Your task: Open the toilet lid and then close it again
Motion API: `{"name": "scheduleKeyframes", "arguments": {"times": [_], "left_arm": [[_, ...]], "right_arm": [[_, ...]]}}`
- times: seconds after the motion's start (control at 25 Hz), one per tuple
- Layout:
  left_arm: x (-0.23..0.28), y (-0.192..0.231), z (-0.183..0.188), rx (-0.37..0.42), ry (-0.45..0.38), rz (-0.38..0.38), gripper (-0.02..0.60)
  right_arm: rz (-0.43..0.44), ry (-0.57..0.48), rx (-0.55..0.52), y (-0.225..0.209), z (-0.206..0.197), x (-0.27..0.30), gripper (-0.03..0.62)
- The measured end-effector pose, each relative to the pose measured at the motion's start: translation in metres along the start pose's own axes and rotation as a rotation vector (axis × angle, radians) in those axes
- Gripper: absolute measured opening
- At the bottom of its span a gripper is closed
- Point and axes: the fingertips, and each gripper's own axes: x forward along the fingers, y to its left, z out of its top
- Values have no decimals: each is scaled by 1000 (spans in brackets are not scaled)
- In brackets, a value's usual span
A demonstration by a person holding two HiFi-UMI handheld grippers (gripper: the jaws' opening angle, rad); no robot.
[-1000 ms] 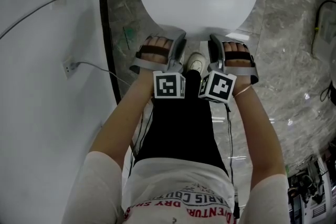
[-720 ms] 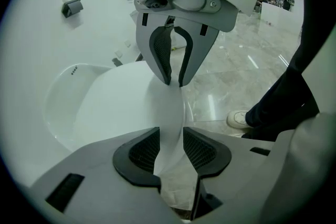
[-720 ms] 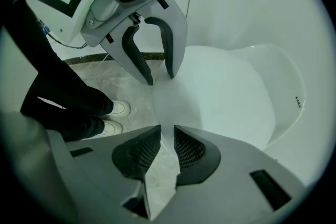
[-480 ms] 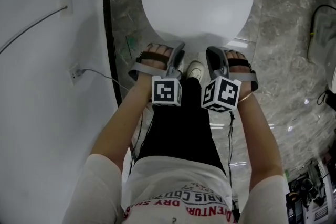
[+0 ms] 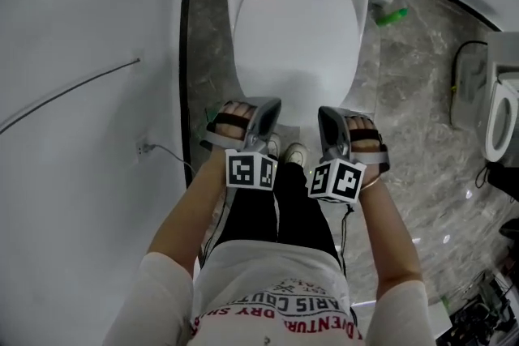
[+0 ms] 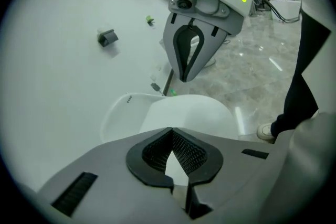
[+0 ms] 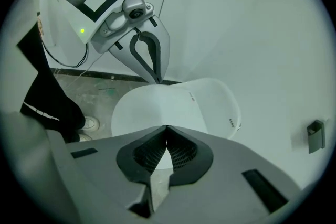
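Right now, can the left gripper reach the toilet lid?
Probably yes. The left gripper hovers near the front edge of the closed toilet lid, and nothing stands between them. Its jaws have just closed on nothing, so they would need to open again to grip the lid.

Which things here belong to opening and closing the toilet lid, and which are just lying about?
For the job:
white oval plastic toilet lid, closed
left tongs, jaws just closed, empty
right tongs, shut, empty

Lying about:
small green bottle
white wall socket with cable
another white toilet, right edge
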Motion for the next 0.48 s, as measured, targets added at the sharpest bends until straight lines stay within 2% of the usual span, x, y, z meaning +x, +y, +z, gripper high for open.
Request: {"name": "scheduleKeyframes", "arguments": {"times": [0.24,0.36,0.48], "left_arm": [[-72,103,49,-112,-133,170,8],[-122,139,75,-182,-206,238,7],[-173,172,98,-234,-277,299,8]], "right_arm": [[-107,-34,40,-72,44,-65,15],[-156,-57,105,-97,68,-114,15],[-242,-116,156,-124,95,-161,15]]}}
